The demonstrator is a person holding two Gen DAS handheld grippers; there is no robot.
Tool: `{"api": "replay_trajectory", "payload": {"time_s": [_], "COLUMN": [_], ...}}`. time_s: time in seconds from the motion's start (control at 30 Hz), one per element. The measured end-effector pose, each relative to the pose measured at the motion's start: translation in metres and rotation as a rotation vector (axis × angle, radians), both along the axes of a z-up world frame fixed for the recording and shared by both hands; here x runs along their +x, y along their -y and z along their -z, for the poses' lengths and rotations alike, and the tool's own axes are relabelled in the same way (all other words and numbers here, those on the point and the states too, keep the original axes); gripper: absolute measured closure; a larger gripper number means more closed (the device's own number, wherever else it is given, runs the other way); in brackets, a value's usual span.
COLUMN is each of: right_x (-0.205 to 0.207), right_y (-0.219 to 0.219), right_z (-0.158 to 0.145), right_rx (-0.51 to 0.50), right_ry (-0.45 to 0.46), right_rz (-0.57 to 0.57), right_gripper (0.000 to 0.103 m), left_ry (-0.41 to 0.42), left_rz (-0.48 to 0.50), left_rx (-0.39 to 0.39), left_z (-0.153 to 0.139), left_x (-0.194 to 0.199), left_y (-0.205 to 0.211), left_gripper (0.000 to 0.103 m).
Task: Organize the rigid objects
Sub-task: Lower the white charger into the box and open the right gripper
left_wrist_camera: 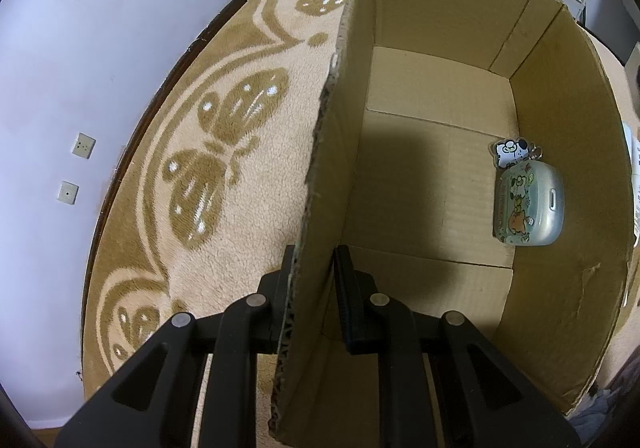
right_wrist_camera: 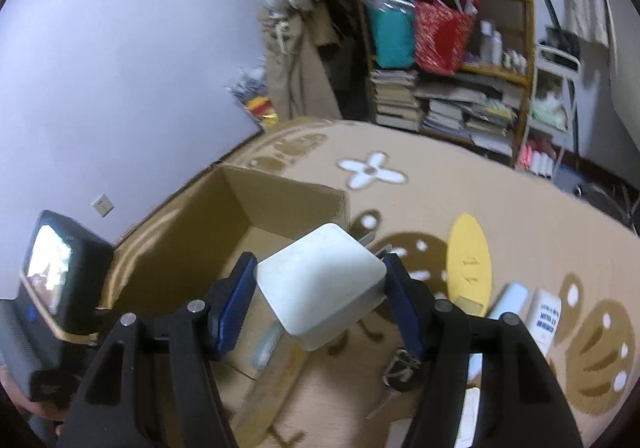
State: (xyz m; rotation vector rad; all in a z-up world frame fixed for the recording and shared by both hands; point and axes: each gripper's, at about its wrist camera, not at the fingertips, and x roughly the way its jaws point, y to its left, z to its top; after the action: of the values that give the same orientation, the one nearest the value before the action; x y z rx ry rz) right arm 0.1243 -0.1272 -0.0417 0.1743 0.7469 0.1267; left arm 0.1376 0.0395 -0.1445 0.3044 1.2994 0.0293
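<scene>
Black left claw, blue-padded black right claw, silver pivot pins

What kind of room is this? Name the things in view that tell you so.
Probably a lived-in room at home, a bedroom or living room: a beige plush rug with brown butterfly patterns covers the floor, and a cluttered wooden shelf stacked with books stands against the pale wall.

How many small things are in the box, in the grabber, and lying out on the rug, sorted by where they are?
In the cardboard box: 1, the earbud case with its keychain charm.
Held in the right gripper: 1, the white charger plug.
On the rug: 3 clear ones, the yellow board, pale blue tube, white bottle.
Total: 5
</scene>
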Motion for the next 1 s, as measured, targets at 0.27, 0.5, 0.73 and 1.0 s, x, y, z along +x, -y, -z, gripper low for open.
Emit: {"api": "replay_trajectory", "payload": {"time_s": [0.27,0.5,0.73,1.0], "right_x": [-0.007,-0.008,-0.007,-0.006], "right_y": [-0.026,-0.034,-0.032,-0.036], "right_z": [-0.003,0.006,0.007,0.008], "right_rx": [0.013,0.017,0.026,0.015], "right_ry": [0.029,0.009,0.014,-0.003], "right_rz": [-0.09,-0.124,-0.113,-0.119], "right_gripper": [0.035,0.035,0.035,0.035], "left_ry": [0.0,0.0,-0.001,0.0], "left_rz": [0.001,0.0,0.0,-0.001], "left_rx": [0.001,-0.001,0.0,-0.002], "left_z": [0.0,0.0,0.0,0.0], "left_x": [0.0,0.0,0.0,0.001], "left_y": [0.0,0.0,0.0,0.0], "left_gripper": [0.086,0.086,0.086,0.087]}}
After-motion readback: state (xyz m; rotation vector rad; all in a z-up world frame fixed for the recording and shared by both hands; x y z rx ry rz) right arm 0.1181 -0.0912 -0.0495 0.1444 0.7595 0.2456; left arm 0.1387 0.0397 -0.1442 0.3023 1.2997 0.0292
